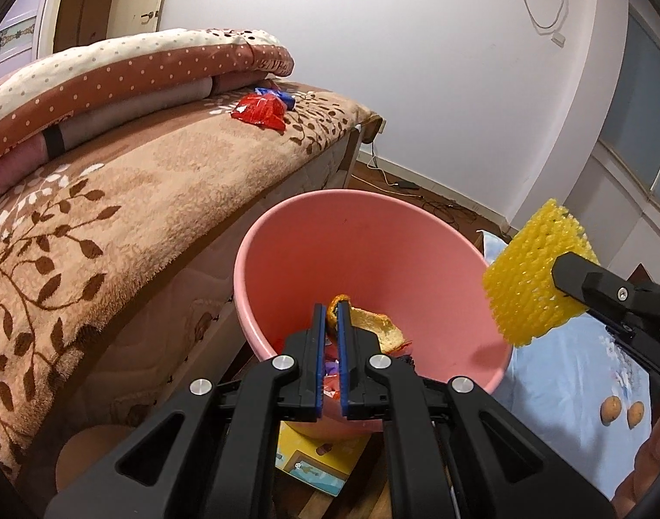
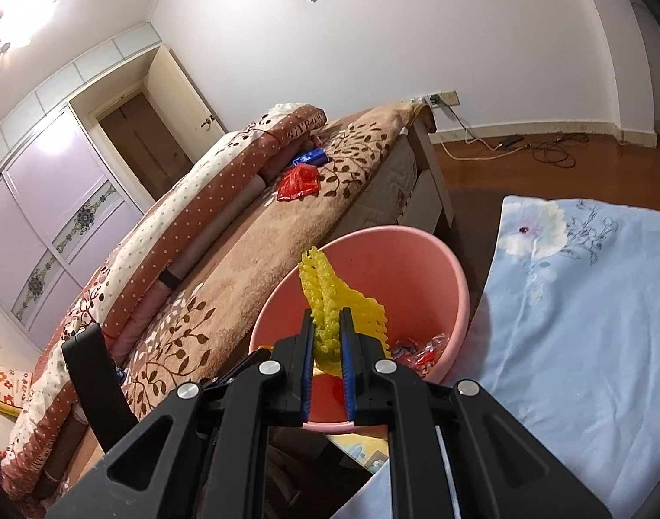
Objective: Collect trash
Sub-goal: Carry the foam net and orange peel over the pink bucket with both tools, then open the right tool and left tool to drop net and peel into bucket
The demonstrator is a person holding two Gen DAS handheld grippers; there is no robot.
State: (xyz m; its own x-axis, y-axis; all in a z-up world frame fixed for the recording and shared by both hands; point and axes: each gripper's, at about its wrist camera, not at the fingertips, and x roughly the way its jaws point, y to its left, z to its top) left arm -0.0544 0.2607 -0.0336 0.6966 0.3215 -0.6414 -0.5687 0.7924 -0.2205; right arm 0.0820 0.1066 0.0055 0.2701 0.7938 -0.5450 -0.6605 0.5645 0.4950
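Orange peel (image 1: 364, 322) and wrappers (image 2: 420, 352) inside pink bin (image 1: 373, 233).

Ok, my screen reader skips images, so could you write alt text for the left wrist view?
The left gripper pinches a piece of orange peel over a pink bin beside a bed. At right, the right gripper holds yellow foam netting. A red wrapper lies on the brown leaf-patterned blanket.

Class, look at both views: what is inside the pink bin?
Inside the pink bin lie red wrappers. The left gripper holds an orange peel over them. The fingers hide the rest.
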